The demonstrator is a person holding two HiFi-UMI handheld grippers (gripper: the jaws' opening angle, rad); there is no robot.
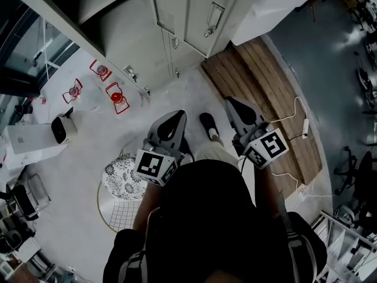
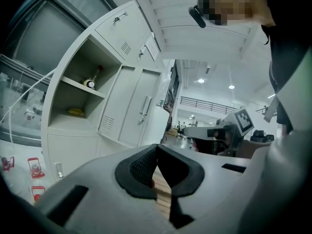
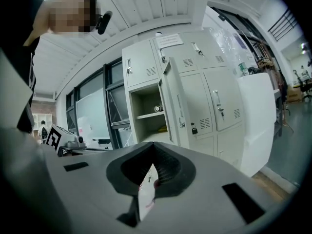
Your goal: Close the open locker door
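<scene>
Jaws pressed together at the tips and holding nothing, the left gripper (image 1: 174, 117) and right gripper (image 1: 233, 103) sit nearest, side by side. Farther off stands the locker bank (image 3: 217, 99). Its locker door (image 3: 173, 111) hangs wide open, right of an open compartment (image 3: 145, 101) where a bottle (image 3: 157, 108) lies on the shelf.

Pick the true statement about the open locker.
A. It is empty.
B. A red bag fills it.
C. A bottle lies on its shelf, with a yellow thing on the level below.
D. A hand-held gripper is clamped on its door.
C: the left gripper view looks into the open locker, where a bottle lies on the shelf and a yellow thing sits underneath.
</scene>
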